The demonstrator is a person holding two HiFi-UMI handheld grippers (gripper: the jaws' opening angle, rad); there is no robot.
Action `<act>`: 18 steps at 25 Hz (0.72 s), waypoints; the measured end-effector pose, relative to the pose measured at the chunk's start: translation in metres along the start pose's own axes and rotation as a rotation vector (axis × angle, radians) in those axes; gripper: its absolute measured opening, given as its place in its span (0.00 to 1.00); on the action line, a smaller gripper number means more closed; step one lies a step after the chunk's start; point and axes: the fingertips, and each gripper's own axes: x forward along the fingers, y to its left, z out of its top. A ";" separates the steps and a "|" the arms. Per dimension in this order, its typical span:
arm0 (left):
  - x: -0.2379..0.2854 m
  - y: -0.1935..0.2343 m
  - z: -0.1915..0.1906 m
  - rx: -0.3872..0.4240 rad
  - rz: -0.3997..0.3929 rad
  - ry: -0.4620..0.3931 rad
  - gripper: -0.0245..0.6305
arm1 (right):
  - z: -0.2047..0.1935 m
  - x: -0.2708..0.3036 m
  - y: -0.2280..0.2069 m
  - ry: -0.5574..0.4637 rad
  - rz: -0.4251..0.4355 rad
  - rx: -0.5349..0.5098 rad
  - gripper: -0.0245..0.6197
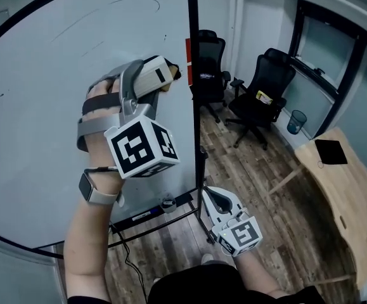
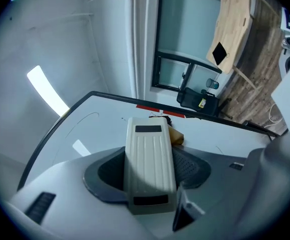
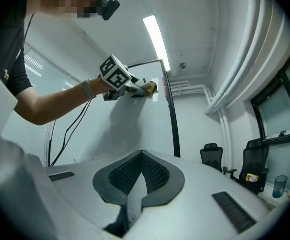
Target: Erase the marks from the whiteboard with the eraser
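The whiteboard [image 1: 44,106] fills the left of the head view. A thin arc line [image 1: 107,11] runs near its top, and a small dark scribble [image 2: 155,115] sits by its right edge. My left gripper [image 1: 146,81] is shut on the cream eraser [image 1: 154,73], whose far end lies against the board at that scribble. In the left gripper view the ribbed eraser [image 2: 150,159] sits between the dark pads, with its yellow felt [image 2: 176,135] showing underneath. My right gripper [image 1: 212,198] hangs low beside the board's frame, shut with nothing in it [image 3: 140,171].
The board's black frame post [image 1: 194,106] runs down the middle, with a marker tray [image 1: 151,213] at its foot. Two black office chairs [image 1: 265,87] [image 1: 210,62], a blue bin [image 1: 296,121] and a wooden table [image 1: 341,182] stand to the right on the wood floor.
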 end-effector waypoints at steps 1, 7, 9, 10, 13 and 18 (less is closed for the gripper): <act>-0.003 0.007 -0.004 -0.027 0.019 -0.007 0.44 | 0.002 0.002 0.005 0.003 0.005 -0.001 0.08; -0.023 0.053 -0.037 -0.110 0.086 -0.030 0.44 | 0.007 0.013 0.028 0.003 0.043 -0.013 0.08; -0.030 0.064 -0.049 -0.135 0.094 -0.038 0.44 | 0.009 0.020 0.037 0.007 0.058 -0.015 0.08; -0.034 0.069 -0.056 -0.148 0.099 -0.042 0.44 | 0.010 0.024 0.042 0.011 0.069 -0.019 0.08; -0.050 0.085 -0.076 -0.191 0.128 -0.047 0.44 | 0.013 0.035 0.062 0.016 0.108 -0.028 0.08; -0.088 0.102 -0.124 -0.300 0.212 -0.041 0.44 | 0.016 0.057 0.098 0.018 0.187 -0.043 0.08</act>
